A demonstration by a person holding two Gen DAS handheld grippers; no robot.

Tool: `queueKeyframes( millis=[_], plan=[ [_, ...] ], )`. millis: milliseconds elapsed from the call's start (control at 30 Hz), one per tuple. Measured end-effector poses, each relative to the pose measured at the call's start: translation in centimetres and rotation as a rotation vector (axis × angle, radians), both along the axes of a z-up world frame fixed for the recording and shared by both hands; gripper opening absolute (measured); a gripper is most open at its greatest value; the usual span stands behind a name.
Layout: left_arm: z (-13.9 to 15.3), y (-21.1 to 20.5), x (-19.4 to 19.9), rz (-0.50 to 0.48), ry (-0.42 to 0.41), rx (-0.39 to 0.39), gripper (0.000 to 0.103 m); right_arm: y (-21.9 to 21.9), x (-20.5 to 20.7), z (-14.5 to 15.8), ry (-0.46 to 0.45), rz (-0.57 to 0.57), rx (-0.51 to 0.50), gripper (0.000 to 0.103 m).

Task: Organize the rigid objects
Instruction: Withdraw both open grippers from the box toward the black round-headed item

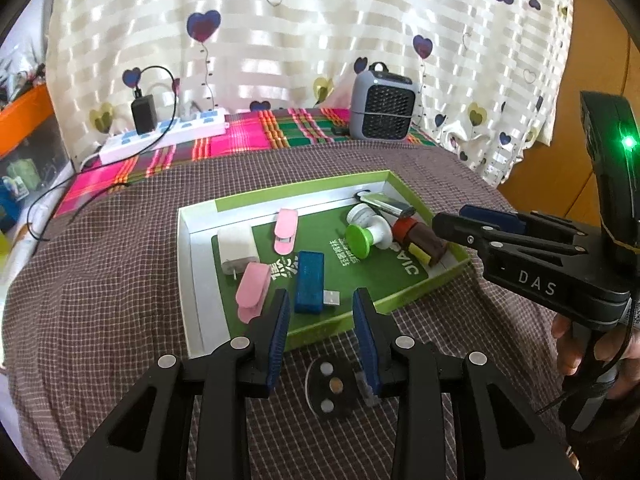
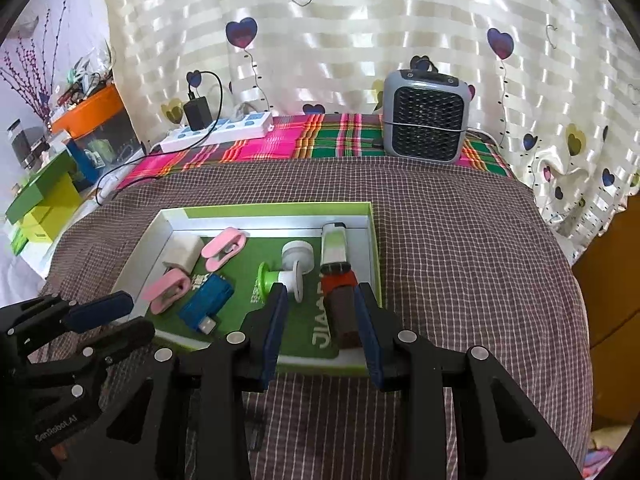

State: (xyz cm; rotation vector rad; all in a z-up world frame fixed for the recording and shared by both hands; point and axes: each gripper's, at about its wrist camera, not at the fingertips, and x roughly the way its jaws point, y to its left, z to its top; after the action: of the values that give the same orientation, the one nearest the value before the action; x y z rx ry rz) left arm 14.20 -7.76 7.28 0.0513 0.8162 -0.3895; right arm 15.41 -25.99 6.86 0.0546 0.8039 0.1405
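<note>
Left gripper (image 1: 322, 320) at bottom centre of the left wrist view: blue-padded jaws spread wide, nothing between them, hovering just over the near rim of the shallow green cardboard tray with white inner walls (image 1: 188, 264). Under it, on the brown checked tablecloth (image 1: 100, 300), lies a small black disc with round metal studs (image 1: 329, 385), outside the tray and probably next to go in; the right jaw partly covers something pale beside it, can't tell what. Right gripper (image 2: 321, 312), lower centre of the right wrist view, is also wide and holding nothing, its right pad close beside the red-and-brown blocky cylinder piece (image 2: 342, 304) at the tray's right side, touching or not is unclear. Everything else already sits in the tray, so the sorting looks mostly done: blue rectangular USB stick with metal plug (image 1: 310, 286) at front centre, two pink plastic clips (image 1: 252, 290) (image 1: 285, 231) on the left, white square charger plug (image 1: 239, 249) toward the left wall, green-and-white suction-cup knob (image 1: 366, 236) centre right, pale green lighter (image 1: 386, 204) in the upper right corner. Items lie flat and separate, likely so that each stays graspable. Background, top of frame: grey mini fan heater (image 1: 381, 106), white power strip with black adapter (image 1: 168, 134), heart-print curtain (image 1: 320, 20).
</note>
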Motion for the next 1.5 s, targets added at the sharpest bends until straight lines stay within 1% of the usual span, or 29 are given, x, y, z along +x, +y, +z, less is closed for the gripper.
queueKeyframes(
  millis=[233,333,433,600,667,733,800,933,1000,1133,1167,1267,1400,1500],
  plan=[
    [0.6,1.5,-2.1,0.024,-0.016,-0.029,0.034,-0.1,-2.7,0.7,-0.036,0.009,0.009,0.036],
    [0.6,2.4,-2.9,0.035,-0.025,-0.04,0.035,-0.1,-4.0,0.6,-0.042,0.016,0.005,0.036],
    [0.2,3.2,-3.4,0.053,-0.014,-0.038,0.035,-0.1,-4.9,0.2,-0.038,0.024,-0.002,0.036],
    [-0.8,4.2,-4.1,0.059,0.008,-0.054,0.035,0.2,-6.1,-0.7,-0.03,0.063,-0.004,0.036],
    [-1.3,4.6,-4.2,0.062,0.022,-0.063,0.035,0.5,-6.3,-1.3,-0.023,0.084,0.019,0.036],
    [-1.8,4.9,-4.3,0.064,0.034,-0.068,0.035,1.0,-6.3,-2.0,-0.001,0.127,0.045,0.036],
    [-2.2,5.2,-4.5,0.065,0.044,-0.072,0.035,2.0,-6.4,-2.8,0.013,0.178,0.038,0.037],
    [-2.7,5.9,-4.7,0.071,0.054,-0.075,0.035,3.7,-6.7,-3.7,0.011,0.261,0.034,0.043],
    [-2.8,6.2,-4.8,0.073,0.059,-0.079,0.035,3.9,-6.4,-4.1,0.018,0.266,0.047,0.051],
    [-3.1,6.7,-4.8,0.069,0.067,-0.083,0.036,3.9,-5.9,-4.4,0.03,0.297,0.115,0.051],
    [-3.1,6.7,-4.8,0.069,0.068,-0.084,0.036,4.1,-5.8,-4.5,0.035,0.311,0.116,0.051],
    [-3.3,7.1,-4.9,0.067,0.073,-0.091,0.036,4.8,-5.6,-4.8,0.049,0.313,0.059,0.051],
    [-3.6,7.4,-4.9,0.068,0.08,-0.098,0.036,5.5,-5.8,-4.8,0.05,0.383,0.034,0.051],
    [-3.5,7.4,-4.9,0.064,0.079,-0.102,0.036,6.0,-6.0,-4.8,0.053,0.408,-0.014,0.051]
  ],
)
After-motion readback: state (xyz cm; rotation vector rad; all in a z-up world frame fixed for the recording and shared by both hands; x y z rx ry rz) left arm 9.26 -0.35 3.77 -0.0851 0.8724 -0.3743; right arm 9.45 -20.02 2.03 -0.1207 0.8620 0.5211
